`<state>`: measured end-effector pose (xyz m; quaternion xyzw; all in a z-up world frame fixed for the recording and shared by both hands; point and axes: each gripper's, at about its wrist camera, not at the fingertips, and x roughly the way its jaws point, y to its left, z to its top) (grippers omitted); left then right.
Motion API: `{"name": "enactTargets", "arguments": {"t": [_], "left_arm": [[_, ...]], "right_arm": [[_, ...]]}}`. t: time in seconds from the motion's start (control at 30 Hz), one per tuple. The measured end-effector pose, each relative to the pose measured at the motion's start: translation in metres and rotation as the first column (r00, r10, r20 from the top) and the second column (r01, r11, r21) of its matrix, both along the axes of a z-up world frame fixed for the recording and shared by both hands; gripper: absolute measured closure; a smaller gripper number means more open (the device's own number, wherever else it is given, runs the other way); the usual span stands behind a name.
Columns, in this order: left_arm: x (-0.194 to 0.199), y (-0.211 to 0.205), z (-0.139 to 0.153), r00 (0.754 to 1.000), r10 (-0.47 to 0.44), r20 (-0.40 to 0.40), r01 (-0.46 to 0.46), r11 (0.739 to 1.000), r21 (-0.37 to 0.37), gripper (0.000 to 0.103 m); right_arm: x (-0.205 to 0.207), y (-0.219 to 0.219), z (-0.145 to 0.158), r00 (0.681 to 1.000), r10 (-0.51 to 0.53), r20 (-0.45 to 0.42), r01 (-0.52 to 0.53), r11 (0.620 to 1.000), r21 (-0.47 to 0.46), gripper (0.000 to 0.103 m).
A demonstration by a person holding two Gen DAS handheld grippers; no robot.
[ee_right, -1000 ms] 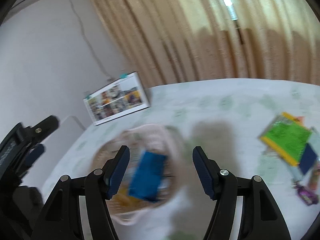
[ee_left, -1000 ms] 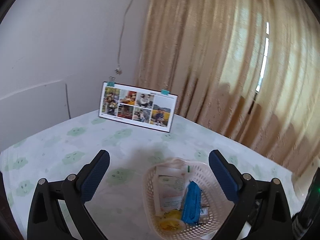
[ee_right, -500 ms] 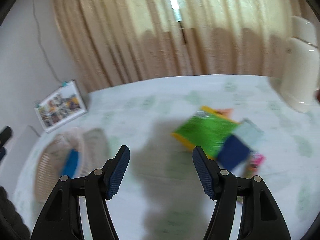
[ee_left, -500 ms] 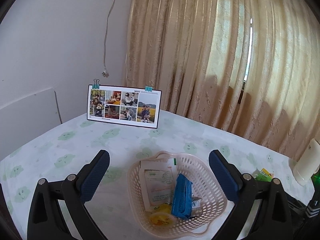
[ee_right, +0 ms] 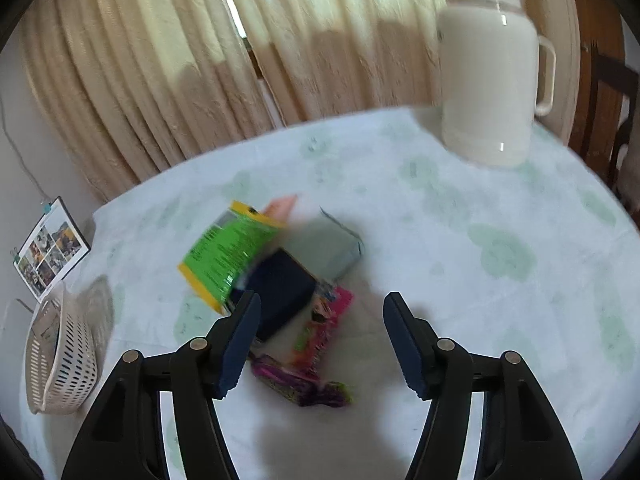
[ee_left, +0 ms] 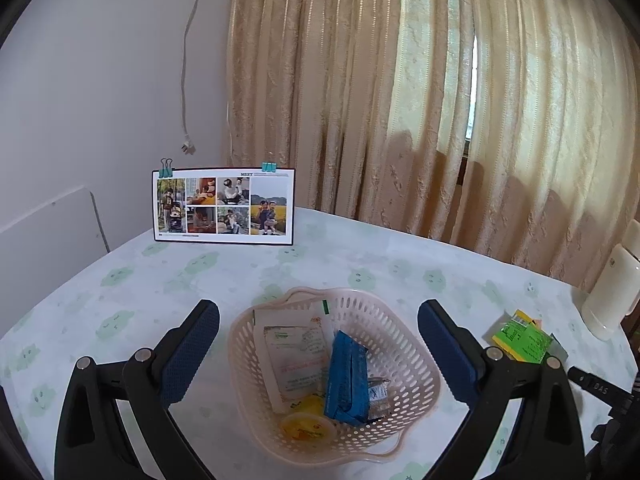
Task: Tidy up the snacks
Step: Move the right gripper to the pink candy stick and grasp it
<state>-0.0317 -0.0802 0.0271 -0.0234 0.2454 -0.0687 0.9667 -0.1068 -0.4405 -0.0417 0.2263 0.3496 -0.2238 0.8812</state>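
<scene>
A pale pink plastic basket (ee_left: 404, 344) sits on the table between the fingers of my open, empty left gripper (ee_left: 318, 354). It holds a blue packet (ee_left: 346, 376), a white sachet (ee_left: 298, 354) and a yellow jelly cup (ee_left: 308, 426). The basket also shows at the left of the right wrist view (ee_right: 60, 356). My right gripper (ee_right: 320, 338) is open and empty above a pile of loose snacks: a green and yellow packet (ee_right: 226, 252), a dark blue packet (ee_right: 282, 290), a grey packet (ee_right: 330, 248) and pink wrapped bars (ee_right: 320, 340).
A white thermos jug (ee_right: 490, 80) stands at the far right of the table. A photo card (ee_left: 222, 206) with clips stands at the back left. Beige curtains hang behind the table. The green packet (ee_left: 522, 338) shows at the right in the left wrist view.
My right gripper swung right, from over the basket to over the loose snack pile. The left gripper turned slightly, bringing the basket to centre between its fingers.
</scene>
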Motion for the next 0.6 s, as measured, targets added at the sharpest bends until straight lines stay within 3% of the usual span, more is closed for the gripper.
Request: {"name": "enactTargets", "arguments": {"t": [0.1, 0.17, 0.27, 0.33, 0.4, 0.53, 0.6], "left_arm": [[0.000, -0.002, -0.001, 1.000, -0.007, -0.001, 0.007, 1.000, 0.005, 0.004], [-0.001, -0.003, -0.001, 1.000, -0.011, -0.002, 0.011, 1.000, 0.005, 0.004], [-0.002, -0.006, -0.002, 1.000, -0.019, 0.000, 0.019, 1.000, 0.013, 0.004], [-0.003, -0.009, -0.003, 1.000, -0.024, 0.001, 0.024, 0.999, 0.023, 0.004], [-0.003, -0.012, -0.005, 1.000, -0.028, 0.000, 0.028, 0.999, 0.032, 0.004], [-0.004, -0.016, -0.007, 0.999, -0.041, 0.000, 0.041, 0.998, 0.041, 0.004], [-0.005, -0.018, -0.007, 0.999, -0.052, 0.003, 0.052, 0.998, 0.038, 0.004]], "right_arm": [[0.006, -0.002, -0.015, 0.999, 0.020, -0.035, -0.018, 0.999, 0.051, 0.054], [0.010, -0.001, -0.021, 0.998, 0.028, -0.053, -0.025, 0.998, 0.058, 0.056], [0.018, 0.006, -0.027, 0.996, 0.050, -0.079, -0.048, 0.999, 0.026, 0.060], [0.021, 0.011, -0.029, 0.993, 0.049, -0.107, -0.053, 0.998, -0.031, 0.071], [0.021, 0.014, -0.029, 0.991, 0.042, -0.126, -0.051, 0.996, -0.072, 0.074], [0.016, 0.010, -0.028, 0.993, 0.036, -0.111, -0.043, 0.998, -0.056, 0.085], [0.012, 0.005, -0.026, 0.995, 0.028, -0.096, -0.033, 0.998, -0.046, 0.085]]}}
